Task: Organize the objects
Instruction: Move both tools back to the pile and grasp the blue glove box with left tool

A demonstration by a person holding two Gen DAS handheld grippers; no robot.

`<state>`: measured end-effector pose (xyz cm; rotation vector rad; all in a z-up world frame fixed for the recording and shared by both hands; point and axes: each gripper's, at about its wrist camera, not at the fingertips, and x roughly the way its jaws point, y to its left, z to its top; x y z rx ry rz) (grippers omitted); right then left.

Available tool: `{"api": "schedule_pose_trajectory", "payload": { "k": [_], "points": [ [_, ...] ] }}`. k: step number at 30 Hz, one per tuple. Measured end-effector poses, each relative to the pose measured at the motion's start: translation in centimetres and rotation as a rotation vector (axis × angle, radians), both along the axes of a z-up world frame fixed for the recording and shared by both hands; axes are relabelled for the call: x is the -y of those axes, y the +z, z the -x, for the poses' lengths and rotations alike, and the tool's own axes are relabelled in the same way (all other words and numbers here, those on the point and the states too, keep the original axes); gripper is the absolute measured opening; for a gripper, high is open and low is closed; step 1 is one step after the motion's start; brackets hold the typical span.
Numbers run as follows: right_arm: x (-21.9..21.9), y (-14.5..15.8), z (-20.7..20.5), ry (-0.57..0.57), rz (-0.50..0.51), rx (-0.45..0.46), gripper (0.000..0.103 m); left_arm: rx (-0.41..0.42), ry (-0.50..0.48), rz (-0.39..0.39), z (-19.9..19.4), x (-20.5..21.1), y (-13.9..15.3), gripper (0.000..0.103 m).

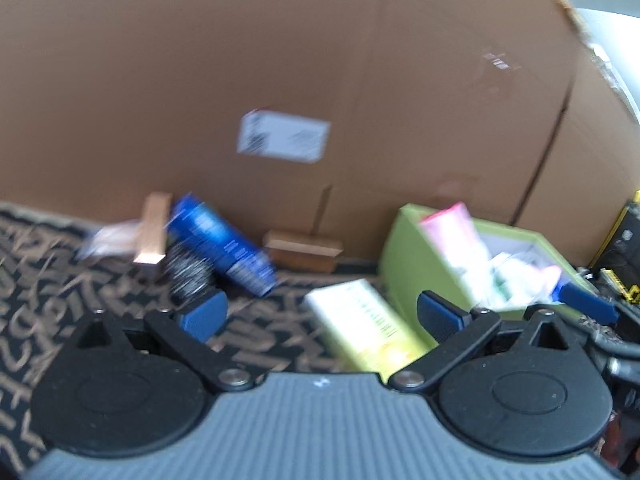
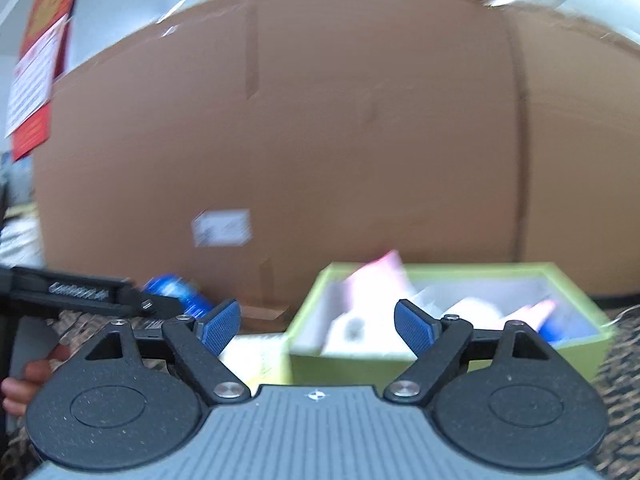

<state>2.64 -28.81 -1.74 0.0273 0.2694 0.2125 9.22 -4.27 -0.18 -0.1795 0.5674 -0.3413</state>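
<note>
Green box (image 2: 440, 356): we see it open-topped on the patterned surface, against the foot of the large cardboard carton (image 1: 280, 60). We cannot tell whether that surface is a bench or the floor.
Contents: a pink-and-white packet (image 1: 452, 236) stands at the box's left end, with pale, blurred items and a pink-tipped piece (image 2: 540, 312) further right. We judge these as sorted.
Yellow-green carton (image 1: 368, 328): it lies tilted outside the box, just beside its left wall and between the left fingers, which do not touch it.
Remaining items: a blue can (image 1: 224, 240) lies on its side well to the left, beside a dark metallic object (image 1: 188, 276), a copper-coloured block (image 1: 152, 232) and a clear wrapper (image 1: 108, 236). A brown block (image 1: 304, 254) sits by the carton's foot.
Left gripper (image 1: 320, 314): fingers wide, empty.
Right gripper (image 2: 318, 320): fingers wide, nothing between them, facing the box.
Progress: we judge the task as partly done; about six items are left outside.
Next step: probably the yellow-green carton, being nearest.
</note>
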Motion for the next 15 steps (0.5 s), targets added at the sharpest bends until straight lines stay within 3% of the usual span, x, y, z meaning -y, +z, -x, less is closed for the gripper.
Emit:
{"api": "schedule_pose_trajectory", "payload": {
  "k": [6,15],
  "points": [
    [-3.9,-3.9,-2.2,0.056,0.057,-0.172,0.087,-0.039,0.042,-0.012,0.1,-2.6,-1.6,0.103],
    [-5.2,-5.6,-5.7,0.021,0.072,-0.31,0.086,0.001,0.067,-0.052,-1.4,-3.6,-1.1,0.103]
  ]
}}
